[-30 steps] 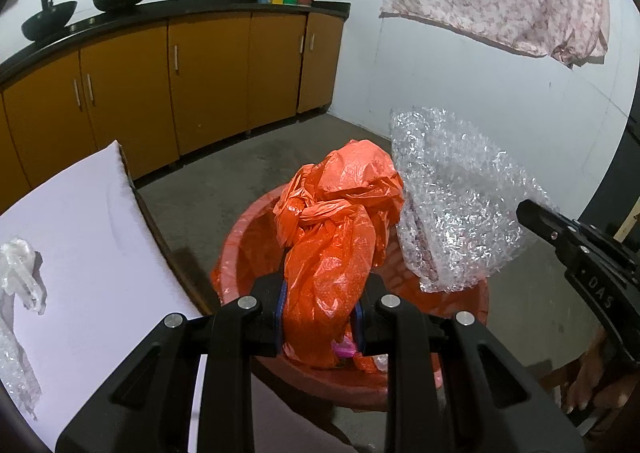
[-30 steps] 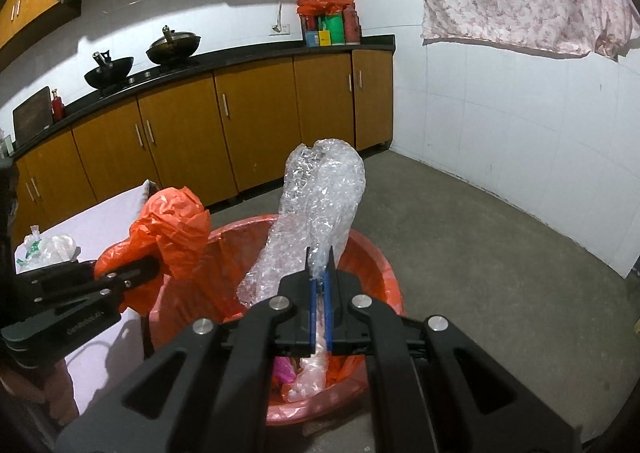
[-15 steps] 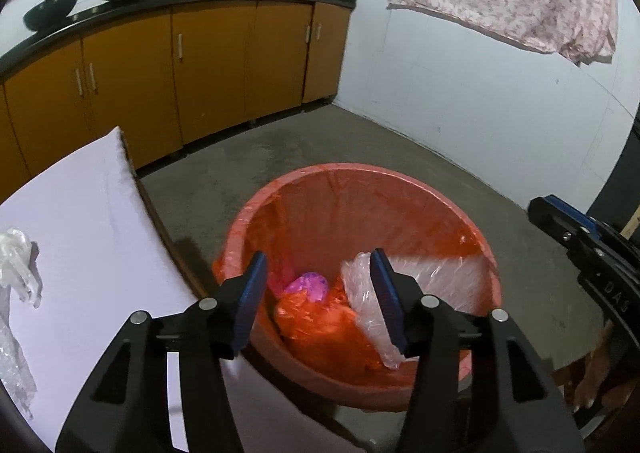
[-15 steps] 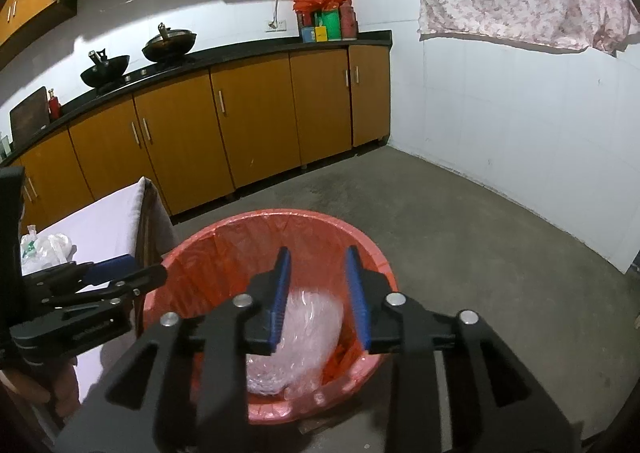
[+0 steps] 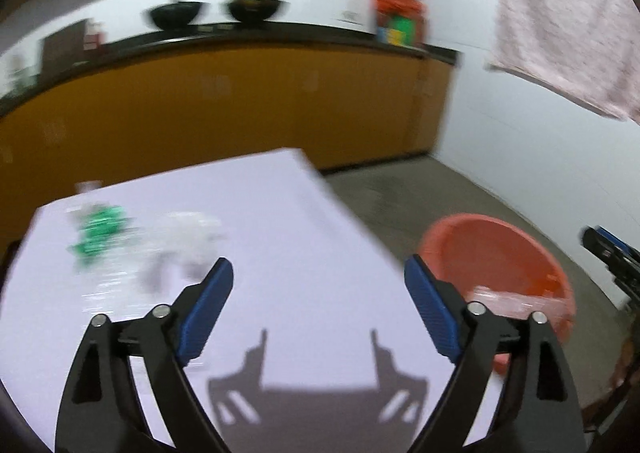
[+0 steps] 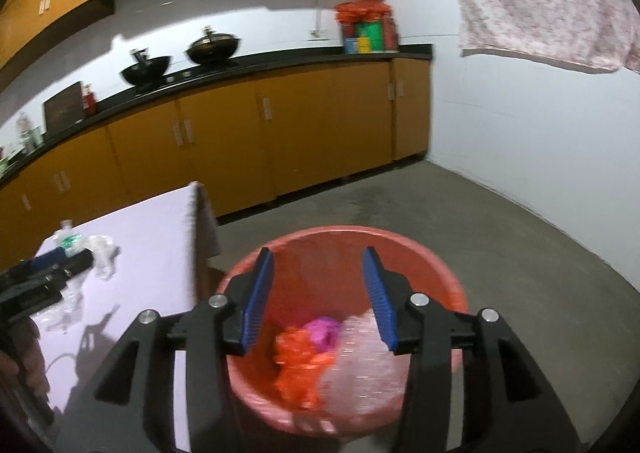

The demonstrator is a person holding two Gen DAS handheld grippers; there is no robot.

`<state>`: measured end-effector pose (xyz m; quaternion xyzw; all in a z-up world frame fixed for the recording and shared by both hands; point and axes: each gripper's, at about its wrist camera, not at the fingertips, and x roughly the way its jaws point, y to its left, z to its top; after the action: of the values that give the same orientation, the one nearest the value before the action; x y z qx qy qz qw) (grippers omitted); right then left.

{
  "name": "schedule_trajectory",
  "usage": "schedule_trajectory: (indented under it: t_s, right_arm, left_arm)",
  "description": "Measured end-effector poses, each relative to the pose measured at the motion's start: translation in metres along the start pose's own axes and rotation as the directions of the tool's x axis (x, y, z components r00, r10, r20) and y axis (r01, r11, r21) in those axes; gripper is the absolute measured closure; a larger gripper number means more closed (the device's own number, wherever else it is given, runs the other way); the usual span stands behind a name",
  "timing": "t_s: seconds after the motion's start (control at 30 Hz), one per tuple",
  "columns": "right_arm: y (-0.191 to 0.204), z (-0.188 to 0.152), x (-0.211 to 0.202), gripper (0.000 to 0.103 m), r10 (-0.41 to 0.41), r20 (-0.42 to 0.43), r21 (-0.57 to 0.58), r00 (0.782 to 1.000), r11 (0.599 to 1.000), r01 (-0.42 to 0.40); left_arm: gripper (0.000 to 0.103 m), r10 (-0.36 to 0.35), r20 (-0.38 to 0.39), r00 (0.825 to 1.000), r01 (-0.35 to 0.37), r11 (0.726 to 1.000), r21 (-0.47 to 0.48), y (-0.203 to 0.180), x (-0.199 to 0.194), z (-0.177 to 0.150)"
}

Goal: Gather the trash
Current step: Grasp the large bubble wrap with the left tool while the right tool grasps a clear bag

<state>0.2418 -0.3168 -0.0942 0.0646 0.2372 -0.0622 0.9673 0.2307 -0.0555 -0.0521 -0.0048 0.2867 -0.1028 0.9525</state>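
Two tongs are spread wide and carry nothing. The left tongs (image 5: 316, 285) hover over the pale lilac flat desk (image 5: 280, 221), with blurred clear plastic wrap and a green-labelled scrap (image 5: 100, 229) lying on the desk beyond them. The right tongs (image 6: 318, 277) hang above the round orange-red plastic bin (image 6: 432, 265), which stands on the floor just beside the desk. Inside that bin lie a crumpled orange plastic bag (image 6: 300, 365), a pink scrap (image 6: 322, 335) and clear bubble wrap (image 6: 356, 373).

Bare white tabletop (image 5: 304, 221) ahead, crumpled wrappers (image 5: 120, 241) far-left, orange bin (image 5: 496, 253) right.
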Motion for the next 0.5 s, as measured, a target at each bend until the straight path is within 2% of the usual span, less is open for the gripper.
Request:
schedule_trajectory:
  t_s: [0.13, 0.23, 0.3, 0.5]
  right_arm:
    - [0.040, -0.002, 0.006, 0.054, 0.083, -0.017, -0.039, 0.996, 0.996, -0.084]
    - [0.069, -0.005, 0.009, 0.054, 0.136, -0.035, -0.065, 0.990, 0.988, -0.138]
    - [0.088, -0.007, 0.010, 0.054, 0.165, -0.046, -0.085, 0.985, 0.982, -0.168]
    - [0.145, -0.007, 0.012, 0.054, 0.233, -0.074, -0.160, 0.970, 0.957, -0.242]
  left_arm:
    - [0.008, 0.165, -0.020, 0.986, -0.166, 0.983, -0.073, 0.064, -0.010, -0.008]
    - [0.007, 0.244, -0.104, 0.964, -0.258, 0.955, -0.150, 0.108, -0.001, -0.014]
    - [0.007, 0.246, -0.152, 0.957, -0.272, 0.945, -0.181, 0.125, 0.006, -0.019]
    - [0.007, 0.201, -0.200, 0.959, -0.241, 0.949, -0.201, 0.140, 0.026, -0.027]
